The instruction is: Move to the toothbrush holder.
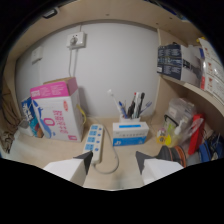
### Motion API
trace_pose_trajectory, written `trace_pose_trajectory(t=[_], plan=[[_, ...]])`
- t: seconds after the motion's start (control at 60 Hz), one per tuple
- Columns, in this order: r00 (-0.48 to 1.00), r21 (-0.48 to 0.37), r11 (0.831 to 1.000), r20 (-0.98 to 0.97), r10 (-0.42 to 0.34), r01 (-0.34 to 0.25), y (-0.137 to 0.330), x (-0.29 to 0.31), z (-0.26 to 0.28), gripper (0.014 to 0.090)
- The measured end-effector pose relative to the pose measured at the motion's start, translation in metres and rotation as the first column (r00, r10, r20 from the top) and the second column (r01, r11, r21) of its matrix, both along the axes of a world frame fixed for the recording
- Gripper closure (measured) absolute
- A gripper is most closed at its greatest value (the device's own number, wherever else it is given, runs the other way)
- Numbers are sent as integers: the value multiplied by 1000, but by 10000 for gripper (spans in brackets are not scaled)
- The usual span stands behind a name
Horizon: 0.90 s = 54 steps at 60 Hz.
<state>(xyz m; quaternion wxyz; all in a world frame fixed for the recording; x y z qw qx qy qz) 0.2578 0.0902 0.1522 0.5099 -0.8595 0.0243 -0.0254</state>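
Your fingers point(114, 161) stand open and empty above the desk point(60, 150). The toothbrush holder point(129, 132) sits just ahead, beside the power strip point(94, 141); the final approach remains.

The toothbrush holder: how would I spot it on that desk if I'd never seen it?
Start at the white back wall and drop to the wooden desk. Just beyond the open tongs, right of the white power strip, sits the toothbrush holder. It is the only low white-and-blue box with brushes standing up from it.
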Motion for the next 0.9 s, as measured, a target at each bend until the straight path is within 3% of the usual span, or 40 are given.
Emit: trace_pose_trajectory(t=[0.25,0.45,0.9], plan=[[1000,73,997,7,9,-9,104,46,4,177],[1000,108,994,7,21,-22,162,63,2,177],[1000,92,995,8,25,-26,184,70,-6,177]])
